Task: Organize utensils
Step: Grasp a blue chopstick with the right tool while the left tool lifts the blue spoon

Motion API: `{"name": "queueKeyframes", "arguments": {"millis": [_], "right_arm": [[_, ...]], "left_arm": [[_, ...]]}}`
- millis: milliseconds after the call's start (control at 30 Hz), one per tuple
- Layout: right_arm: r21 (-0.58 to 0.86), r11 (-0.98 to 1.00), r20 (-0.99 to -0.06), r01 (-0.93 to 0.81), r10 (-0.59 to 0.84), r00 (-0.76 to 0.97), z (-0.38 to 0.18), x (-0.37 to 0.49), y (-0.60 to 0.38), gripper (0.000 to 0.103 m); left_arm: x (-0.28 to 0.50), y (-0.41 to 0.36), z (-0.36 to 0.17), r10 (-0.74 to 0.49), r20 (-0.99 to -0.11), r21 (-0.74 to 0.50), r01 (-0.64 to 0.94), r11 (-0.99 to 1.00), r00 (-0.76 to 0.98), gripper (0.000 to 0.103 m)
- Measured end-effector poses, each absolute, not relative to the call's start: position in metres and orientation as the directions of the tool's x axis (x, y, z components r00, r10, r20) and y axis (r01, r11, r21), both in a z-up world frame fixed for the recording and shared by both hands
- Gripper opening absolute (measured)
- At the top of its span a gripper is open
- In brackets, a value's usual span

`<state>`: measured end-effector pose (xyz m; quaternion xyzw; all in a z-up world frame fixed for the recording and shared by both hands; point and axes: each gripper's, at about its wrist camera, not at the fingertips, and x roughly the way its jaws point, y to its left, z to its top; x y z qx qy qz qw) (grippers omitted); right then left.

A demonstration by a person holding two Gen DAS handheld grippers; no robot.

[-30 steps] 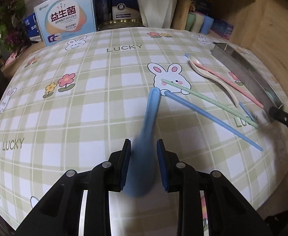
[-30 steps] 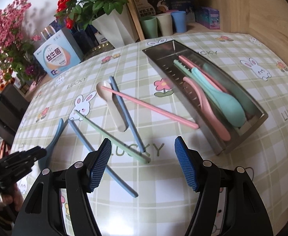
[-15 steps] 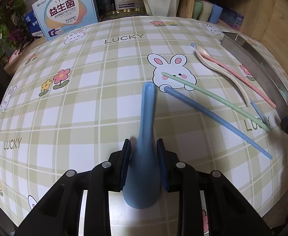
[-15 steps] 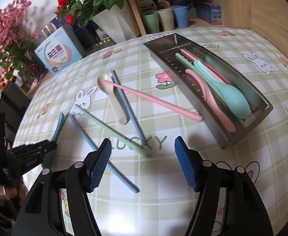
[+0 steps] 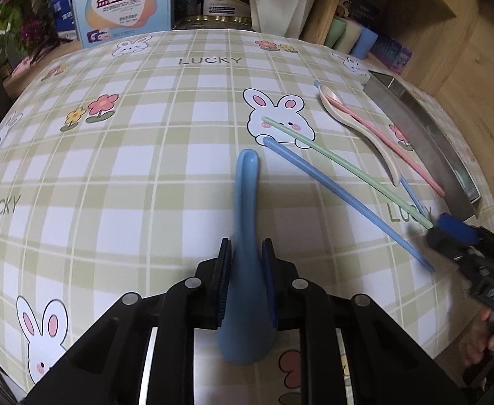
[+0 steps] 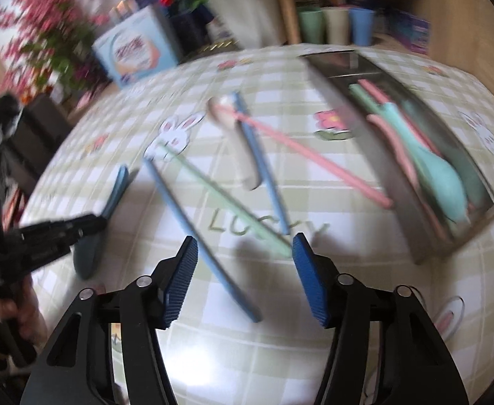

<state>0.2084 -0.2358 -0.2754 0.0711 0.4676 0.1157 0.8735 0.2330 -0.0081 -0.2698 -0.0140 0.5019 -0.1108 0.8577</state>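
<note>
My left gripper [image 5: 247,283] is closing, and its pads press on the neck of a blue spoon [image 5: 247,202] whose handle points away over the checked cloth. In the blurred right wrist view, my right gripper [image 6: 245,239] is closing. A long blue chopstick [image 6: 196,229] and the tip of a green chopstick [image 6: 220,195] lie between its jaws, and its pads touch neither. Beyond lie a cream spoon [image 6: 237,141], a pink chopstick [image 6: 314,158] and a second blue chopstick [image 6: 264,168]. The steel tray [image 6: 375,168] at the right holds a teal spoon [image 6: 439,179] and pink pieces.
Along the table's back stand a blue-and-white box [image 5: 122,3], a white flower pot [image 5: 280,3] and three cups [image 6: 334,25]. Pink blossoms [image 6: 37,33] fill the far left. A person's hand [image 5: 483,347] holds the right gripper [image 5: 449,229] beside the tray [image 5: 426,131].
The left jaws have narrowed onto the blue spoon. The right gripper has moved in over the chopsticks' near ends, rolled a little, and its jaws have come closer together.
</note>
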Motion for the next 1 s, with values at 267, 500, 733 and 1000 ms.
{"name": "queueKeyframes", "arguments": {"millis": [267, 500, 733, 1000], "right_arm": [[0.177, 0.929, -0.807, -0.325, 0.326, 0.493, -0.278, 0.239, -0.187, 0.029], [0.190, 0.934, -0.818, -0.304, 0.322, 0.477, -0.288, 0.253, -0.179, 0.012], [0.277, 0.940, -0.798, -0.199, 0.341, 0.497, -0.293, 0.235, -0.198, 0.006], [0.301, 0.936, -0.784, -0.183, 0.353, 0.511, -0.295, 0.223, -0.204, 0.006]], "left_arm": [[0.219, 0.002, -0.265, -0.247, -0.838, -0.184, 0.174, 0.967, 0.487, 0.010], [0.214, 0.009, -0.263, -0.274, -0.828, -0.214, 0.176, 0.961, 0.489, 0.008], [0.213, 0.009, -0.263, -0.274, -0.826, -0.214, 0.177, 0.961, 0.492, 0.008], [0.212, 0.003, -0.270, -0.277, -0.832, -0.215, 0.180, 0.960, 0.481, 0.012]]}}
